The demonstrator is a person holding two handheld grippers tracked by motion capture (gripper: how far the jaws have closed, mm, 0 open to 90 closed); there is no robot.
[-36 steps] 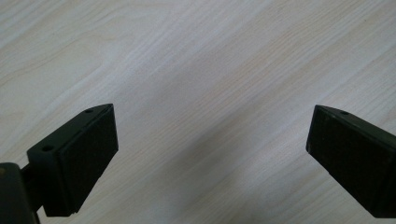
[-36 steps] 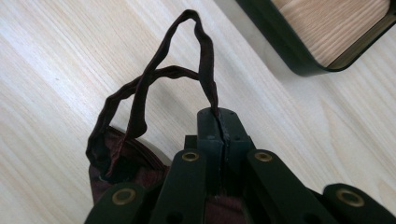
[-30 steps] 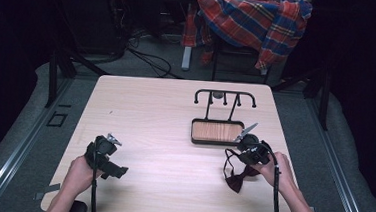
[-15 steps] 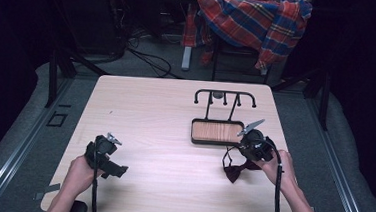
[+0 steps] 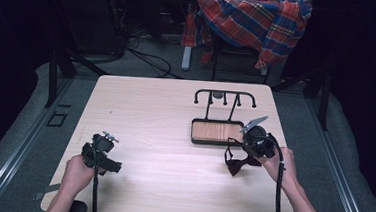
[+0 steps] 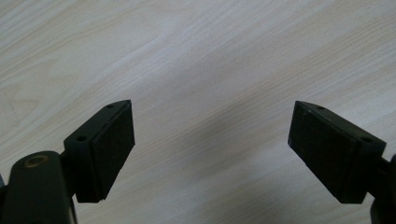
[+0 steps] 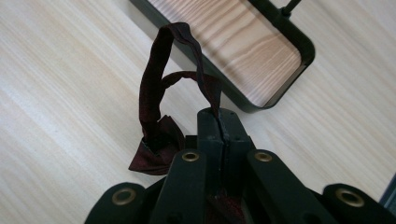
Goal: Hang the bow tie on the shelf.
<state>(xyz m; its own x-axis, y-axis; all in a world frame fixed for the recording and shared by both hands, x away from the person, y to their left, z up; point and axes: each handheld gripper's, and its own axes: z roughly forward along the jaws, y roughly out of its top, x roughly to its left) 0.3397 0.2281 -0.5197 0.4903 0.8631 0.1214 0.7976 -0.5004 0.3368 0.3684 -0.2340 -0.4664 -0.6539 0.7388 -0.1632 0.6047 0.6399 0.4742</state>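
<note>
Clamped right gripper (image 7: 219,114) on dark red bow tie (image 7: 159,135) strap, just short of tray (image 7: 280,39); left gripper (image 6: 210,140) gaped empty though just closing.

- The table (image 5: 174,135) is brightly lit from overhead; the room around it falls off into near black.
- A pale sheen of glare sits on the wood near the table's front edge.
- Soft, short shadows lie under the left gripper (image 6: 210,154) in its own view.
- Both gripper views are sharp on the wood grain, slightly soft on the nearest black metal.
- The high view looks grainy in the dark corners.
</note>
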